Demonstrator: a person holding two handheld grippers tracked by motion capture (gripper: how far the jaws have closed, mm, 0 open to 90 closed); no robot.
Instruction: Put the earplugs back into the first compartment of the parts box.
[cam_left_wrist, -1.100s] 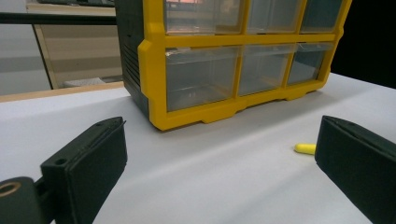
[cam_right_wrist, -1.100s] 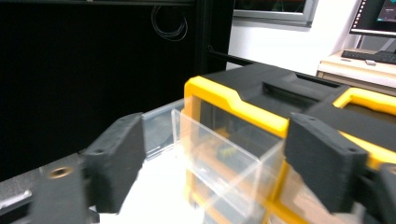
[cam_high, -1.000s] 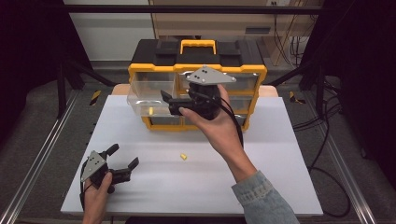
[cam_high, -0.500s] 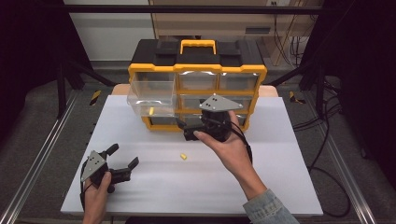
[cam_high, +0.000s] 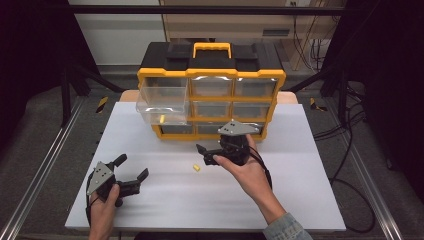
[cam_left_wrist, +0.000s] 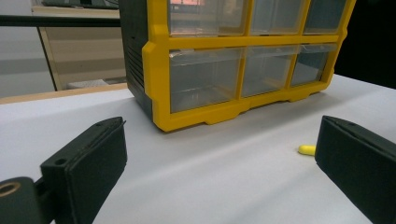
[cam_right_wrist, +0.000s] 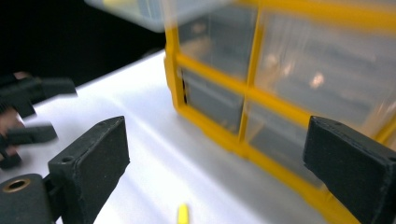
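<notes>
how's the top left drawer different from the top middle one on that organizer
The top left drawer is pulled out over the table; the top middle drawer sits shut in the yellow frame. The top left drawer holds a small yellow piece; nothing can be made out in the top middle drawer. Both are clear plastic.

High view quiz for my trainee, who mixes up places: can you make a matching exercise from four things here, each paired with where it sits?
Things:
1. left gripper
2. right gripper
3. loose yellow piece
4. pulled-out clear drawer

Places:
A. top left of the organizer, with a small yellow item inside
B. near the table's front left corner
C. on the table between the two grippers
D. in front of the organizer's bottom row

Pairs: 1-B, 2-D, 3-C, 4-A
</notes>
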